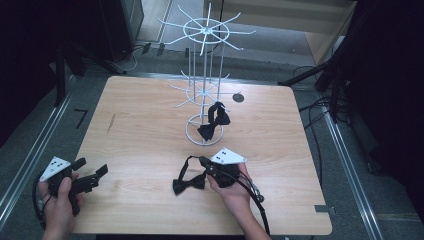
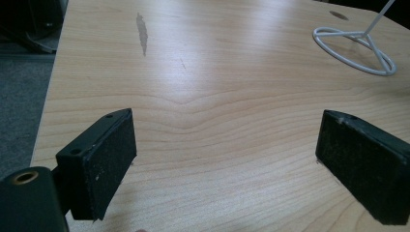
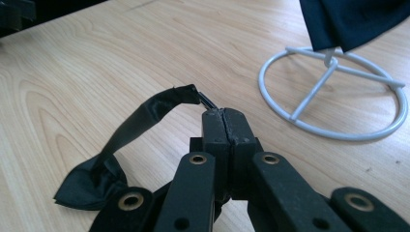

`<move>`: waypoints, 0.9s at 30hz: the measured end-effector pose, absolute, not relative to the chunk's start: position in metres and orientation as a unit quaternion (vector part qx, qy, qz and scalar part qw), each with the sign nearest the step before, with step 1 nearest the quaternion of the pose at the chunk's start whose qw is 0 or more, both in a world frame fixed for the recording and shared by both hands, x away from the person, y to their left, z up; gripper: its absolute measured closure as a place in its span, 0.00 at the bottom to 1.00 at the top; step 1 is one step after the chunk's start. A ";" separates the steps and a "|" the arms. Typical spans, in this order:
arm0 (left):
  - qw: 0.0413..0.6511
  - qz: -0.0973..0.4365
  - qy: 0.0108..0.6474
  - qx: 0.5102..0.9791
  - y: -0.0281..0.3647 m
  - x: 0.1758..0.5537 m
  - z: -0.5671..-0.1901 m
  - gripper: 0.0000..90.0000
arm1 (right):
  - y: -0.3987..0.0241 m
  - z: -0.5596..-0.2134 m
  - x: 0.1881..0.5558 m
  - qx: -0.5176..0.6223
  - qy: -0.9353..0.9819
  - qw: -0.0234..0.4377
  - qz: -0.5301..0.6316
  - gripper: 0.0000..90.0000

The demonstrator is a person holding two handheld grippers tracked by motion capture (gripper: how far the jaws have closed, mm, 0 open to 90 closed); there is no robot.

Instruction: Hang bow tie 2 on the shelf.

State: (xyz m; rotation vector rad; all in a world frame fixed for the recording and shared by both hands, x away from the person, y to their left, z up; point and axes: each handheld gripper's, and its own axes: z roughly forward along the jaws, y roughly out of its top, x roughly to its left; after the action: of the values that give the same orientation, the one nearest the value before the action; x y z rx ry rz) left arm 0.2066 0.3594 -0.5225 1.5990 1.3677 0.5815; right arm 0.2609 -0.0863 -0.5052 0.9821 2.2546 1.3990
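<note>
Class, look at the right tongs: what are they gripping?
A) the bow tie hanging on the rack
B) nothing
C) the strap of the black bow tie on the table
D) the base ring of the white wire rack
C: the right tongs are shut on the strap of the black bow tie lying on the table.

A white wire display stand (image 1: 204,90) with spoked hook tiers stands toward the far edge of the pale wooden table (image 1: 140,125). A second black bow tie (image 1: 214,121) hangs over the stand's ring base.

High view overhead; claw views low, close; all share stand base (image 1: 204,134).
</note>
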 end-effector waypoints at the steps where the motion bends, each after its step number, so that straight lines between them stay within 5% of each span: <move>1: 0.461 0.236 0.556 0.650 0.359 0.207 -0.522 0.09 | -0.086 -0.505 0.261 0.343 0.787 0.156 0.488 1.00; 27: 0.460 0.237 0.556 0.651 0.359 0.207 -0.522 0.09 | -0.088 -0.484 0.254 0.326 0.774 0.166 0.516 1.00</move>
State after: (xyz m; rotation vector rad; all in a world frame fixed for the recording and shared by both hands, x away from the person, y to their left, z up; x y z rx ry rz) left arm 0.2066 0.3594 -0.5224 1.6015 1.3672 0.5825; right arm 0.2536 -0.0877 -0.4842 0.9286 2.2049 1.4704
